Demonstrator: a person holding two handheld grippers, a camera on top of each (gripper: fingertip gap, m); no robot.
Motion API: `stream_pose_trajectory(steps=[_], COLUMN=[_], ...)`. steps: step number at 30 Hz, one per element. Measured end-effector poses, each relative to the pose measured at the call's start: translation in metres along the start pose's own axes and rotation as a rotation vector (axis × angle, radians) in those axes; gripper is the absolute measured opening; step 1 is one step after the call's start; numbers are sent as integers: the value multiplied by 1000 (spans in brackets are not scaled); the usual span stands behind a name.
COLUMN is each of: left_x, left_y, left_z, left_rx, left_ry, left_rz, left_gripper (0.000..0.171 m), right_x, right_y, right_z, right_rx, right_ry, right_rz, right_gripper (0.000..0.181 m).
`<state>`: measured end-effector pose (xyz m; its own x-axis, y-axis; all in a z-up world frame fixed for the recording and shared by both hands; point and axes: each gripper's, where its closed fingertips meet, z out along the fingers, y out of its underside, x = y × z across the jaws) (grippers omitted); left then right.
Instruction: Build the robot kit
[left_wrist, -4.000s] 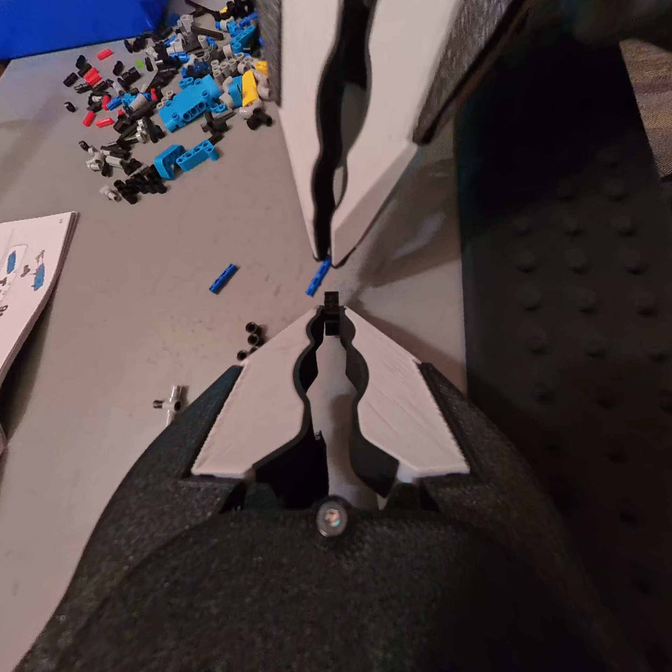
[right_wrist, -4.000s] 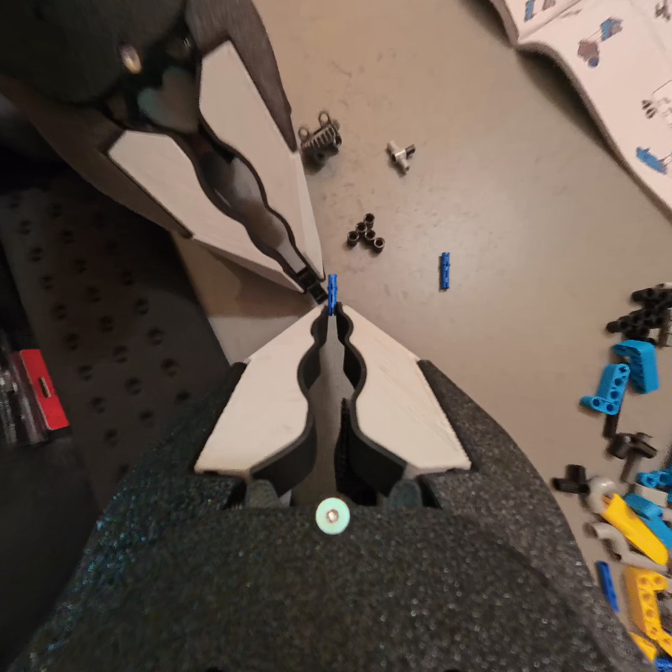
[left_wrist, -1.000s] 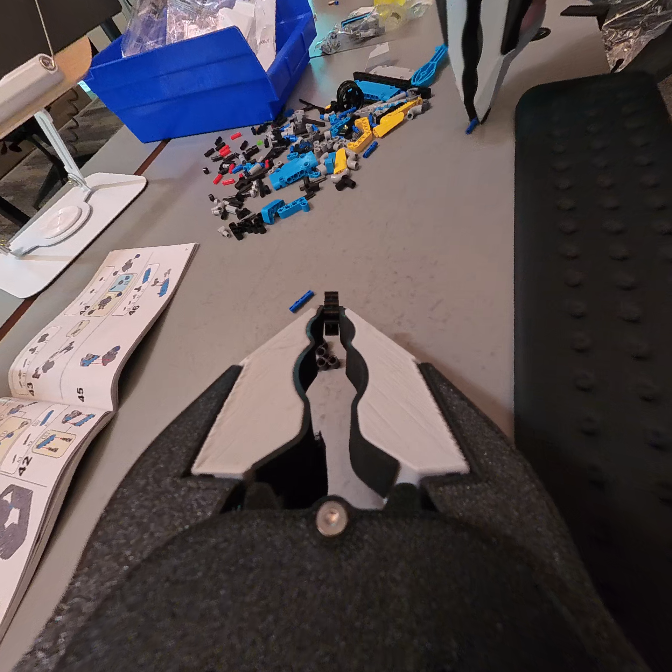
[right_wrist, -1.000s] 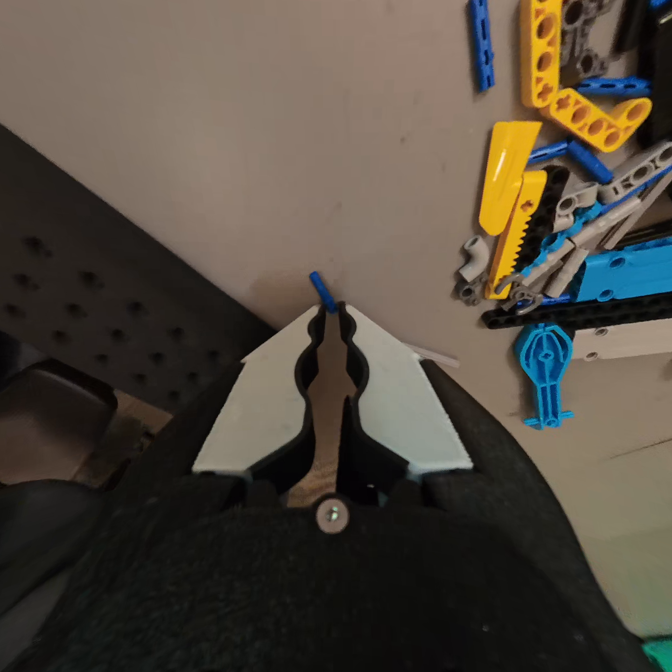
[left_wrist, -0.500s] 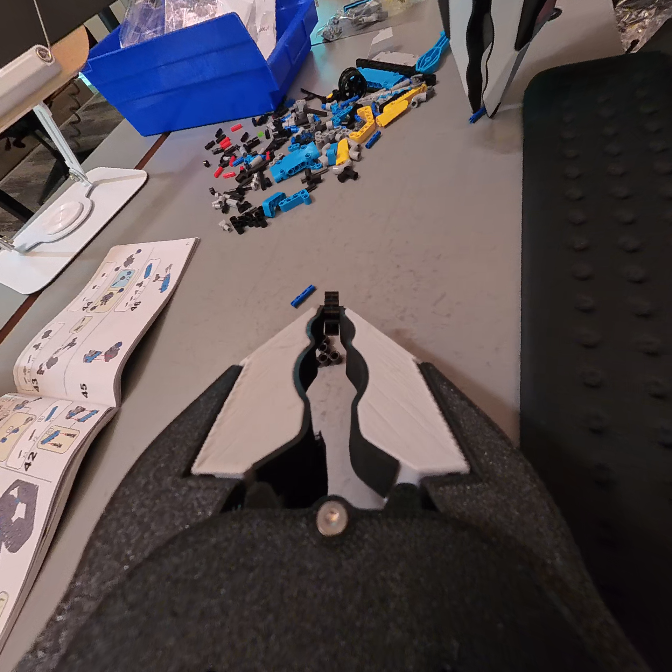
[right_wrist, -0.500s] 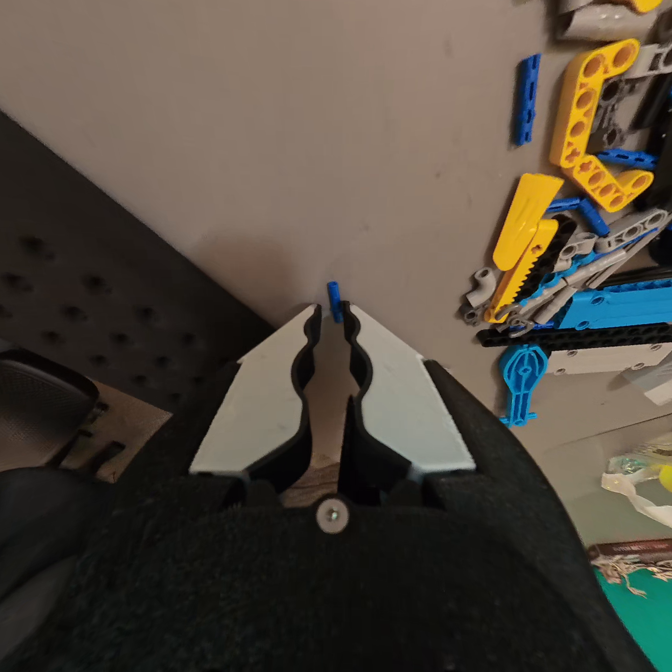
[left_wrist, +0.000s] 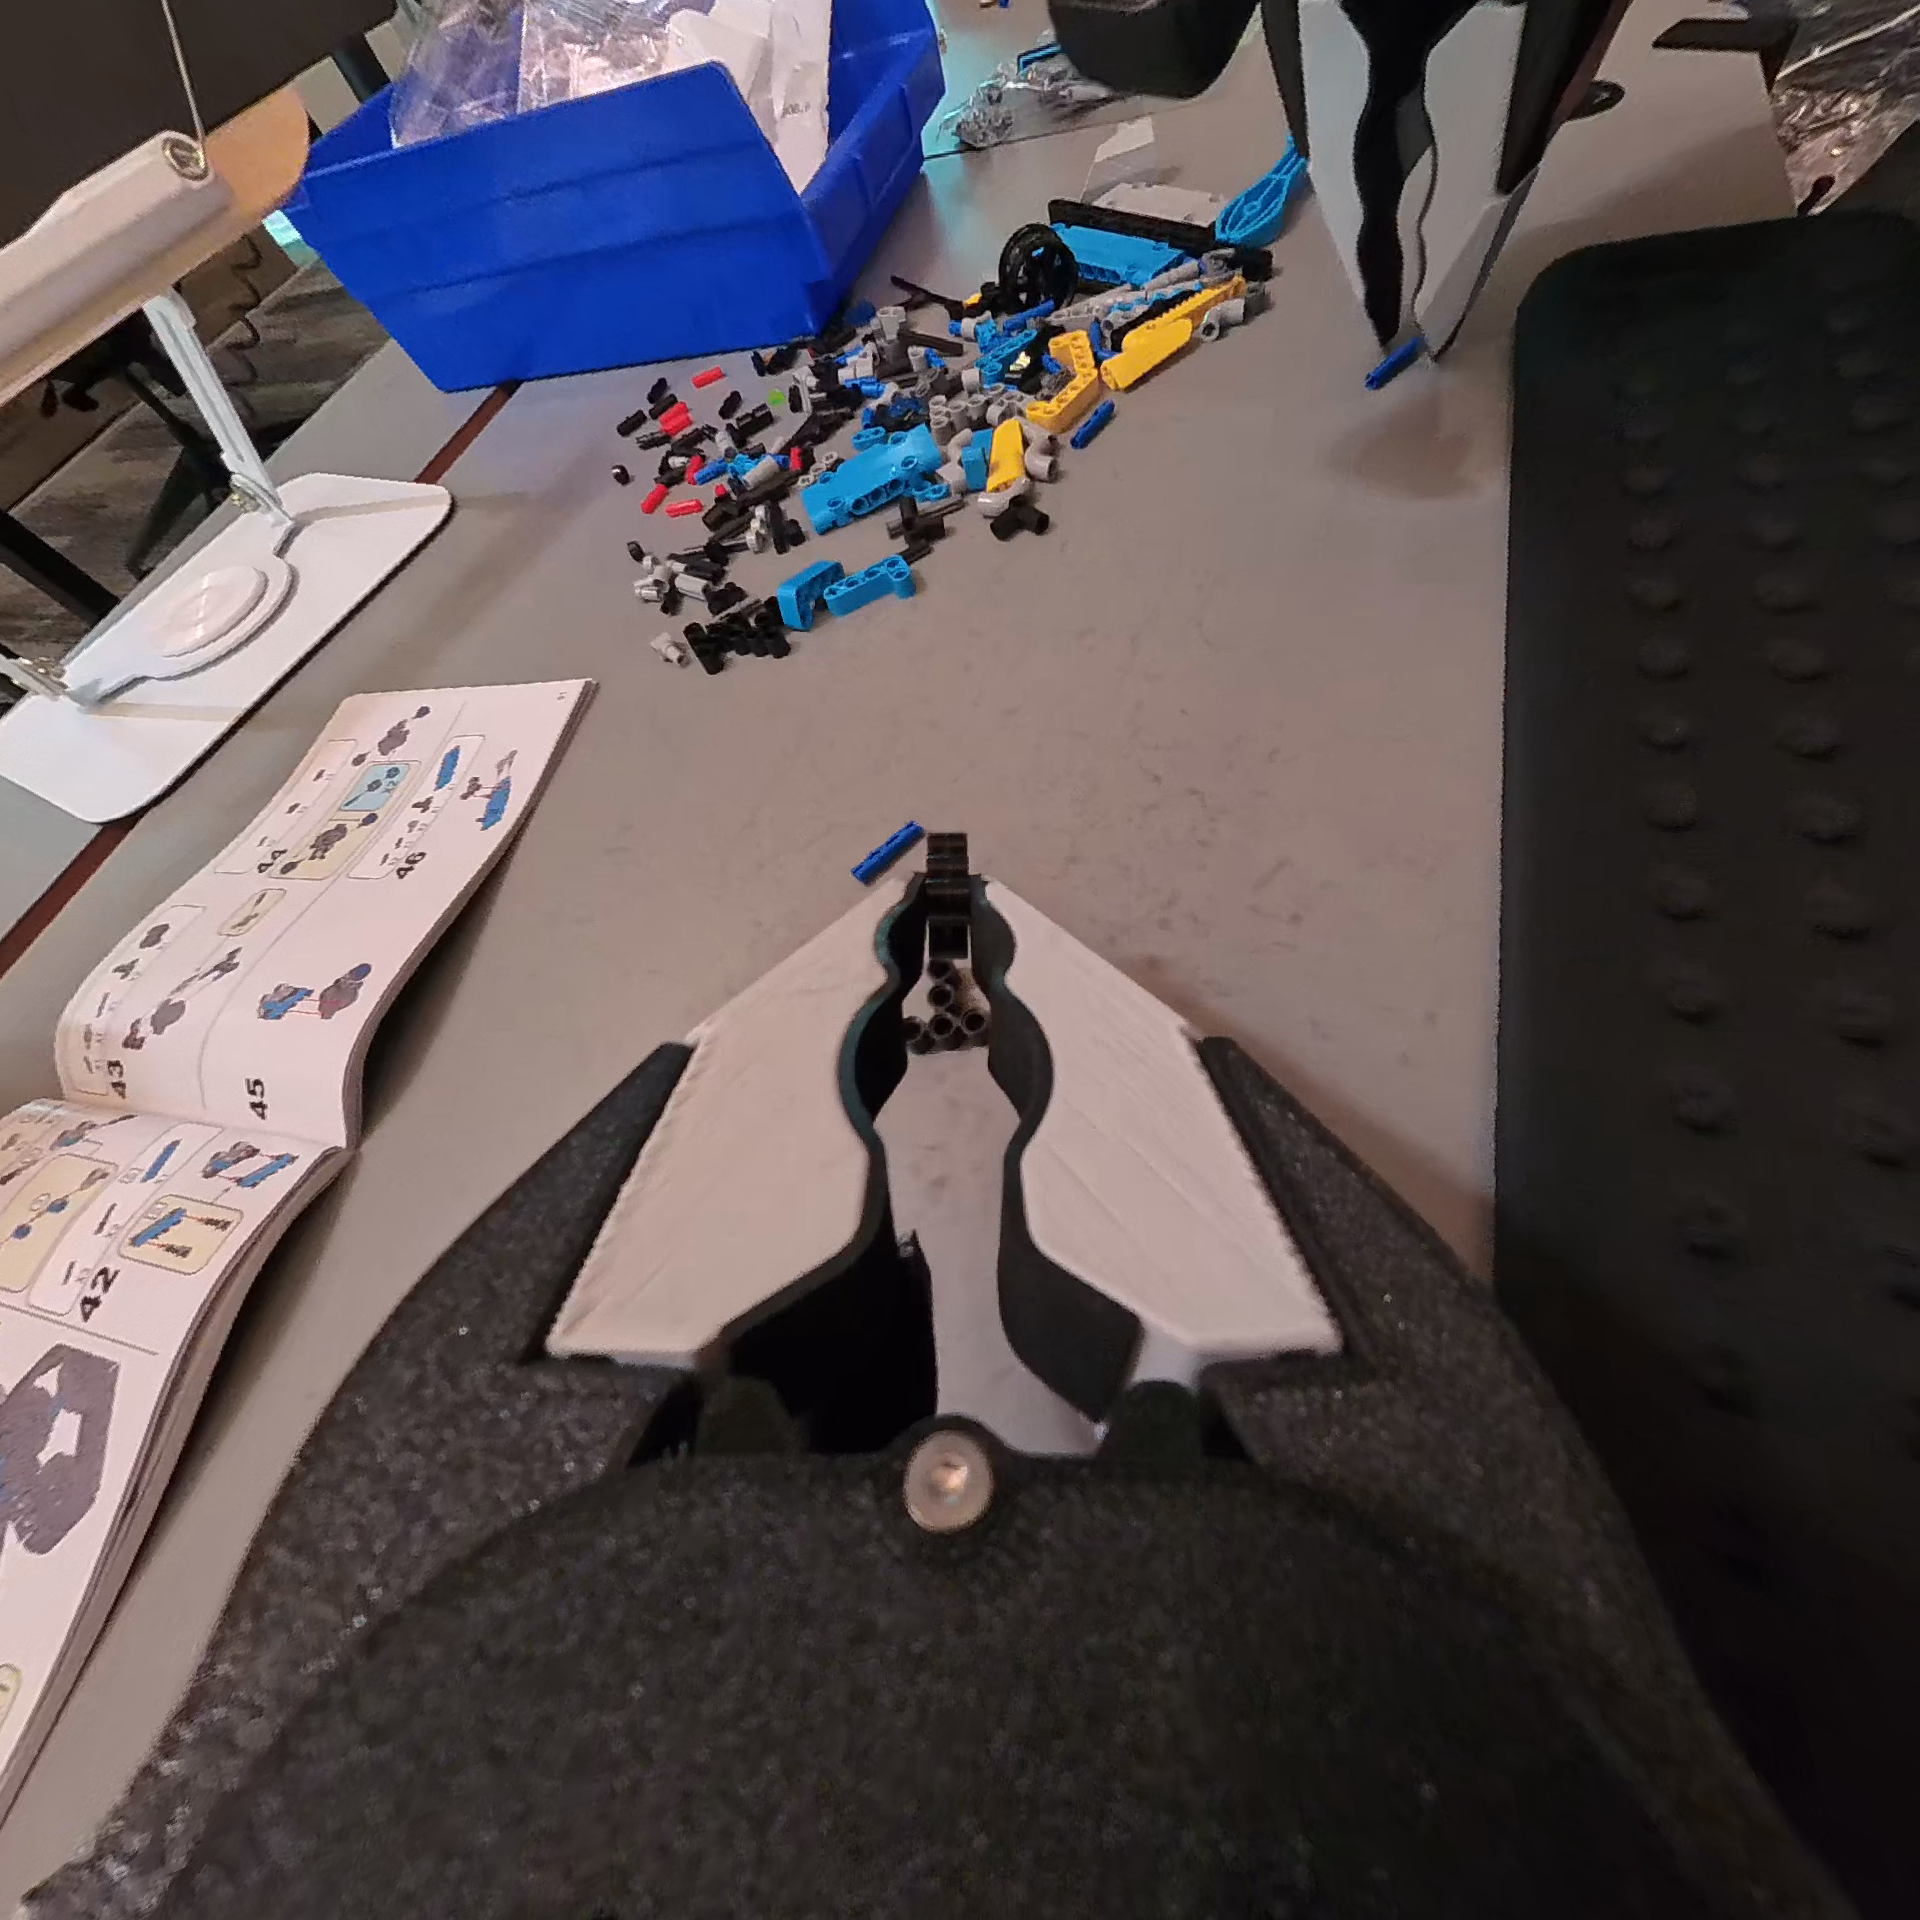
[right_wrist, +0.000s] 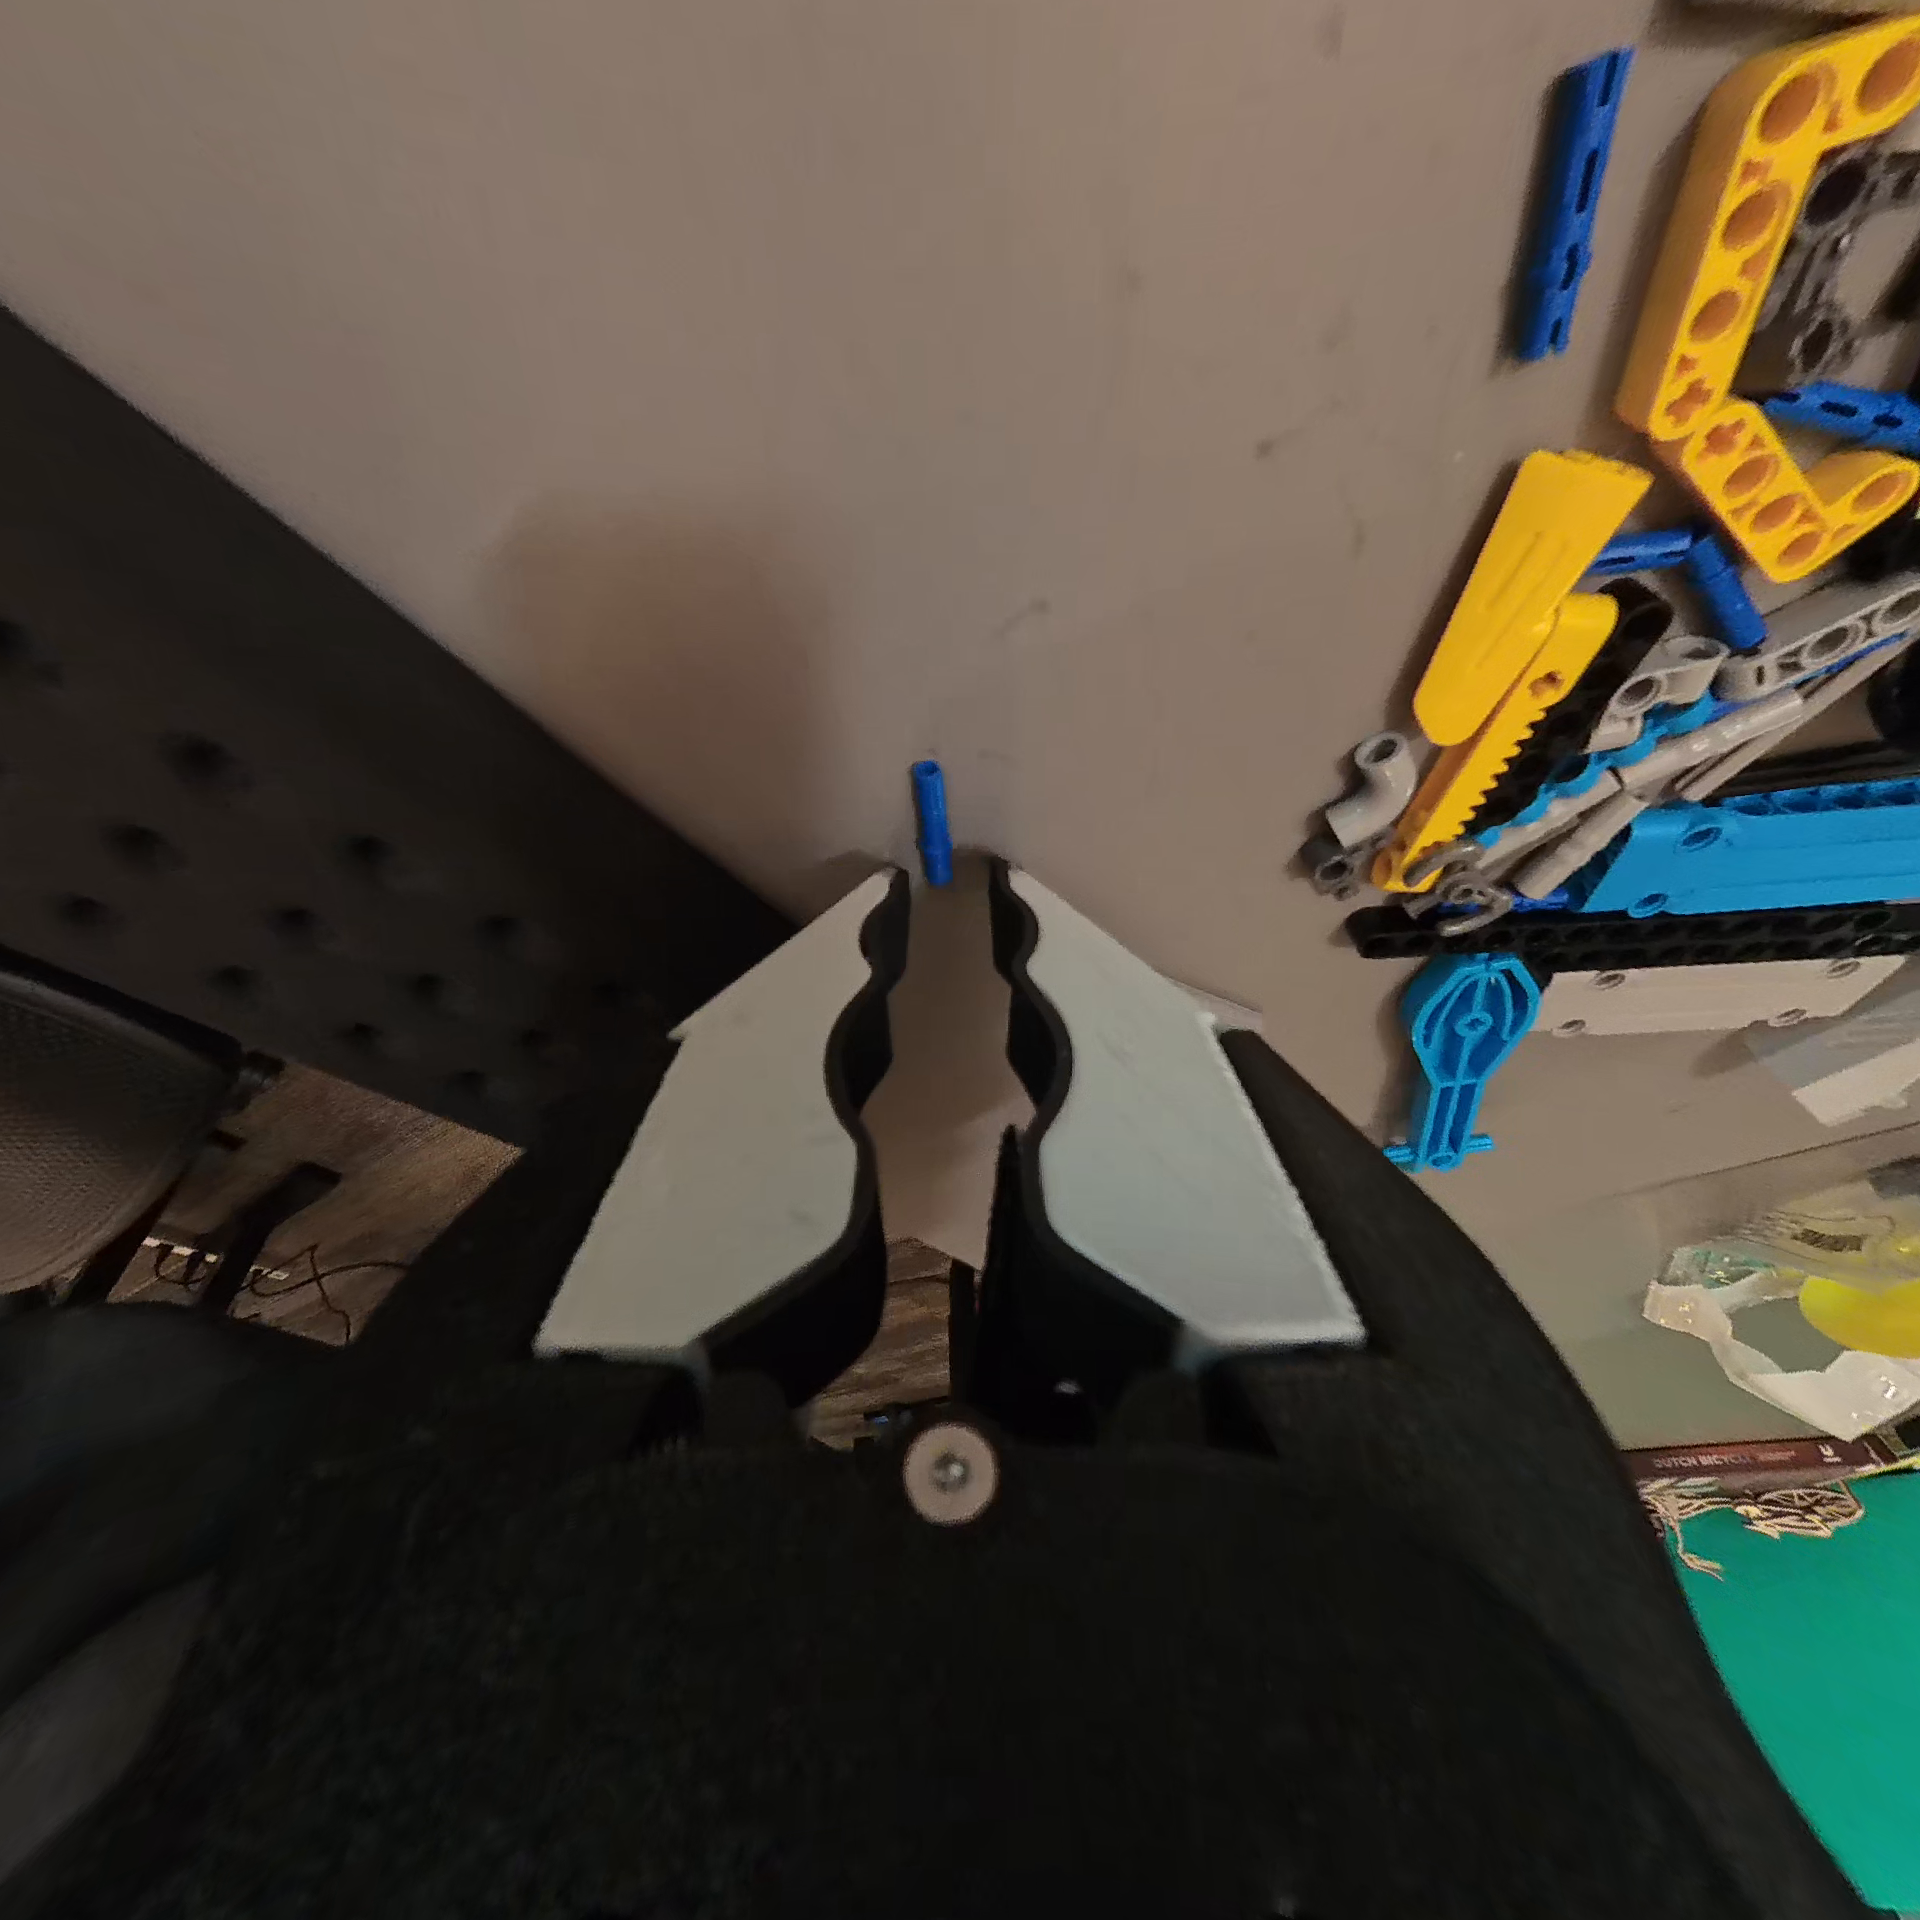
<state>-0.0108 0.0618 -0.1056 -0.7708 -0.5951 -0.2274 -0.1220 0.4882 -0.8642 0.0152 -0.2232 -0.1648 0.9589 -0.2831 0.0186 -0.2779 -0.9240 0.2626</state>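
My left gripper (left_wrist: 945, 883) is shut on a small black connector piece (left_wrist: 945, 860) that sticks out past its tips, a little above the grey table (left_wrist: 1143, 675). A cluster of small black pins (left_wrist: 940, 1013) shows on the table between its fingers, and a blue pin (left_wrist: 886, 836) lies just left of its tips. My right gripper (right_wrist: 943, 883) has its jaws slightly apart and empty. A short blue pin (right_wrist: 932, 821) lies on the table right at its tips. This gripper also shows far off in the left wrist view (left_wrist: 1408, 338), with the blue pin (left_wrist: 1392, 366) beside its tips.
A pile of loose blue, yellow, black and red pieces (left_wrist: 883, 447) lies mid-table, in front of a blue bin (left_wrist: 623, 208). An open instruction booklet (left_wrist: 260, 935) and a white lamp base (left_wrist: 208, 603) are at the left. A black dimpled mat (left_wrist: 1714, 831) runs along the right. Yellow beams (right_wrist: 1766, 312) lie right of my right gripper. My hands' fingertips stand some 30 cm from each other.
My right gripper carried the blue pin away from the left gripper to beside the pile, then opened and let it go onto the table. The left gripper keeps the black piece.
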Motion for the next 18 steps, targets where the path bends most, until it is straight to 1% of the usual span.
stream_pose_trajectory(steps=[9,13,18], left_x=[-3,-4,-3], left_y=[3,4,4], left_z=[1,1,1], left_rx=[-16,-19,-21], left_ry=[-18,-21,-18], left_rz=[-3,0,-2], left_gripper=[7,7,7], right_x=[10,2,0], right_y=[14,5,-4], right_z=[-13,-9,-2], right_rx=[-35,-31,-64], right_ry=[62,56,48], right_rz=[-20,-71,-76], right_gripper=[17,17,17])
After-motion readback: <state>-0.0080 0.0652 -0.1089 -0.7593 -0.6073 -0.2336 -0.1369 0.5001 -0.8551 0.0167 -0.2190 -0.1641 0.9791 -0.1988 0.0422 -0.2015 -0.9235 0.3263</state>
